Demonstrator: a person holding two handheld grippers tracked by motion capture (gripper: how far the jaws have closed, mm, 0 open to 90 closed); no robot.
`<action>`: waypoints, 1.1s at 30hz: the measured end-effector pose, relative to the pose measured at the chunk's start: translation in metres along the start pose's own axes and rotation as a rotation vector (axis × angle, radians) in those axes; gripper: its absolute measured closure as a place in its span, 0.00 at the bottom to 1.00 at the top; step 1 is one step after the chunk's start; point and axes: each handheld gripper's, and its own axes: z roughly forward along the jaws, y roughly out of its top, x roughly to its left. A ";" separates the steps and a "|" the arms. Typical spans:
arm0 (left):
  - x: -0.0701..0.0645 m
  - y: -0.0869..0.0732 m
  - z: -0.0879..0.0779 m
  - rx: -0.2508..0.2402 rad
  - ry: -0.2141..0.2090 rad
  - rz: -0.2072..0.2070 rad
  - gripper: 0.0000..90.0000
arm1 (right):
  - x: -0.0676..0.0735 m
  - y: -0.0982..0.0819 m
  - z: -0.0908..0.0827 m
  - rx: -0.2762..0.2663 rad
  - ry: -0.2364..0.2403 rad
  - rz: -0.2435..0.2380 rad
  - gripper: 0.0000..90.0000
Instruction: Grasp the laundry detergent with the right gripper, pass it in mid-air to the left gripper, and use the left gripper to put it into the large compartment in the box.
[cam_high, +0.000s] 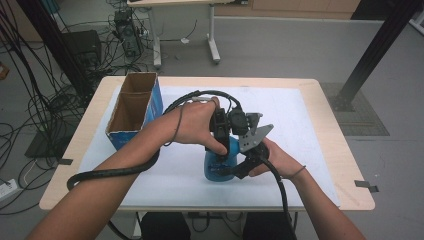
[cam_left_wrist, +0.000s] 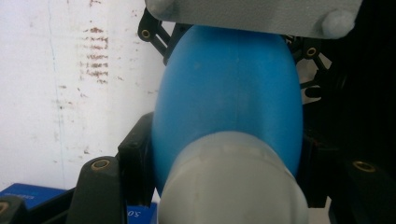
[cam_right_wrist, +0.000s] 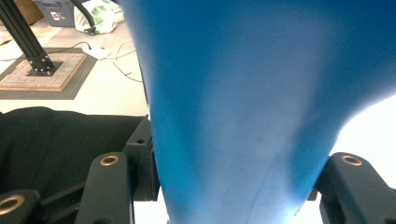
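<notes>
1. bottle (cam_high: 218, 164), blue, upright on surface (cam_high: 310, 150); left gripper (cam_left_wrist: 224, 154) jaws clamped on its neck.
2. right gripper (cam_right_wrist: 233, 177) jaws clamped on its body.
3. step, judged: two-grip hold; next needs a steady lift or twist.

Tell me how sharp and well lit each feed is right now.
High view: evenly lit, slightly soft. Left gripper view: blue bottle very close, its pale cap blurred. Right gripper view: bottle's surface soft, background at lower right blown out white.
</notes>
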 end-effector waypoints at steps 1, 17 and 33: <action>0.000 0.000 0.000 0.000 -0.001 -0.001 0.42 | 0.000 0.000 0.000 0.001 -0.001 -0.002 0.46; -0.001 -0.002 -0.001 -0.005 0.009 -0.003 0.42 | 0.000 0.001 0.001 -0.004 -0.001 0.001 0.46; -0.003 0.000 -0.006 -0.009 0.012 -0.010 0.42 | 0.004 -0.003 -0.003 -0.050 -0.029 0.010 0.38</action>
